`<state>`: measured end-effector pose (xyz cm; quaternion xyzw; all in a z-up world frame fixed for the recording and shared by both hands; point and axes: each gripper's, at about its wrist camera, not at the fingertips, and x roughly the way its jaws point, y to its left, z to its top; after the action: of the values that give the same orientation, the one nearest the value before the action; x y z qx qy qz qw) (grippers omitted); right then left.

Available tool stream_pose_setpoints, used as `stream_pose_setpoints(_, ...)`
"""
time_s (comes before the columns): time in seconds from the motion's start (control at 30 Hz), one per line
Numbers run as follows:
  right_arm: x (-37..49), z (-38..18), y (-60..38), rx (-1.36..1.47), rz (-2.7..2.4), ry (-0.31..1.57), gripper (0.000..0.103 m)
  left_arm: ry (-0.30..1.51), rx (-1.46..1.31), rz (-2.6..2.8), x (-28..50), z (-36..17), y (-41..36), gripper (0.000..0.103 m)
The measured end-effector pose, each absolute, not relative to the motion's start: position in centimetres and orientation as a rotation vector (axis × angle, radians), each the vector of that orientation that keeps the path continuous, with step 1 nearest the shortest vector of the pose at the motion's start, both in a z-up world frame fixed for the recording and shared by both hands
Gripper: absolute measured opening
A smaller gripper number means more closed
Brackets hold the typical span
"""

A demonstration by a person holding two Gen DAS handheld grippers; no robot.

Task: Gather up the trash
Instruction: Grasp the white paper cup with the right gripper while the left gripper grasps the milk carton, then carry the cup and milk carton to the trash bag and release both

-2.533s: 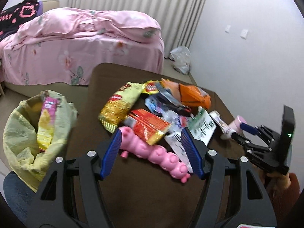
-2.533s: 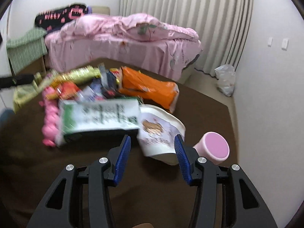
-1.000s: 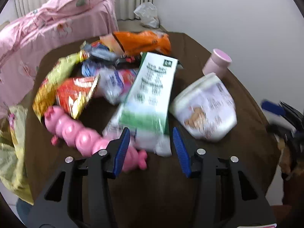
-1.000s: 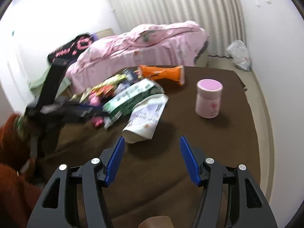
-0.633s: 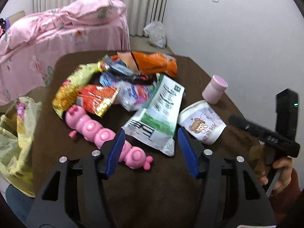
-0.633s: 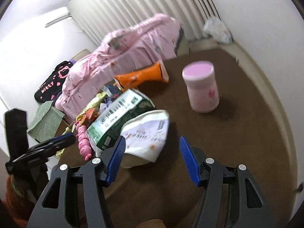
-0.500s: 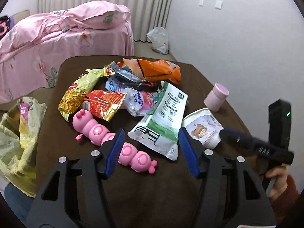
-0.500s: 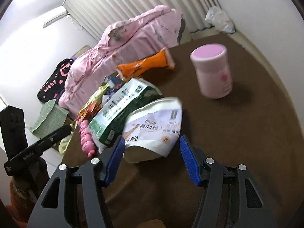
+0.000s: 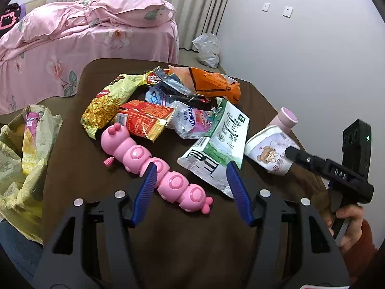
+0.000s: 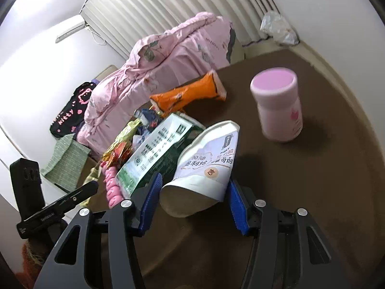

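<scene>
The right gripper is spread wide around a crushed white paper cup with cartoon print, which lies on the brown table; whether its blue pads touch it is hard to tell. The left gripper hovers open over a pink plastic caterpillar toy, beside a green-and-white wrapper.

Wrapper pile on table; bag left (off edge).

Even, bright indoor light, soft shadows, strong fisheye bending with dark corners, slight motion blur in right view.
</scene>
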<state>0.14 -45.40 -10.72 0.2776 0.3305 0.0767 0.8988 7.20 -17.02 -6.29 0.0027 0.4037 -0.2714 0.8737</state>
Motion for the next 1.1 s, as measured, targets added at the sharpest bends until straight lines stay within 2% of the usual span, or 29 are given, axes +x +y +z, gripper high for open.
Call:
stream_pose_setpoints(0.1,-0.6,-9.5,-45.6,0.494,0.131,0.655,0.05,0.843,0.031,-0.587,7.4,-6.0,-18.0,0.058)
stream_pose_setpoints(0.17,-1.2,-8.9,-45.8,0.433,0.111,0.642,0.05,0.849,0.066,-0.632,7.8,-5.7,-19.4,0.065)
stream_pose_setpoints(0.37,-4.3,-8.1,-47.1,0.301,0.059,0.625,0.05,0.801,0.302,-0.687,10.2,-4.8,-25.9,0.065)
stream_pose_setpoints(0.6,-5.7,-8.6,-48.1,0.291,0.054,0.622,0.05,0.901,0.555,-0.658,14.6,-7.7,-32.6,0.066)
stream_pose_setpoints(0.8,-5.9,-9.2,-48.1,0.31,0.062,0.634,0.05,1.022,0.549,-0.599,17.0,-9.9,-33.7,0.065)
stream_pose_setpoints(0.83,-6.2,-9.2,-48.1,0.313,0.064,0.633,0.05,1.035,0.536,-0.591,17.3,-10.0,-33.6,0.063)
stream_pose_setpoints(0.87,-6.3,-9.2,-48.1,0.314,0.067,0.631,0.05,1.037,0.525,-0.594,17.2,-9.9,-33.6,0.054)
stream_pose_setpoints(1.1,-6.7,-8.9,-47.9,0.318,0.077,0.609,0.05,0.921,0.305,-0.675,13.3,-5.0,-29.5,0.053)
